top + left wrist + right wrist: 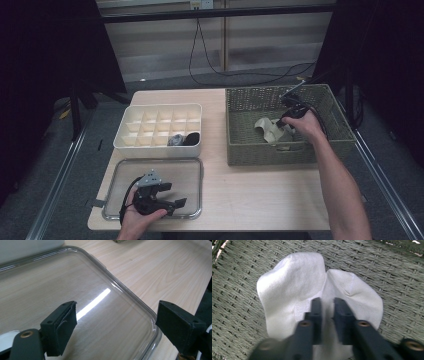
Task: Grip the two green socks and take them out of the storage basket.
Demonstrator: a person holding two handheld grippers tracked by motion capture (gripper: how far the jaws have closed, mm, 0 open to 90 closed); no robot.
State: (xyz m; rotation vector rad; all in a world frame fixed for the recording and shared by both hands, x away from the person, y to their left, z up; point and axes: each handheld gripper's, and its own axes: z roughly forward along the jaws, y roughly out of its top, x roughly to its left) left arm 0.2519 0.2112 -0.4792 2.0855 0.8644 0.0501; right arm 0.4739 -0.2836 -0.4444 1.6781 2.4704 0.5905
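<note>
Sock [294,287] sits pinched between your right gripper [327,302] jaws inside basket [240,107], long axis crosswise; organizer [131,114] lies left. Left gripper [113,317] gapes empty over lid [130,292].

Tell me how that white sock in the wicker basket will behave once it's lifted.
The white sock is thin knit cloth lying creased, so it will probably hang limp and fold. It looks light for its size. With the right gripper pinching a fold, the textured fabric seems unlikely to slip, though it may drag on the basket weave.
</note>
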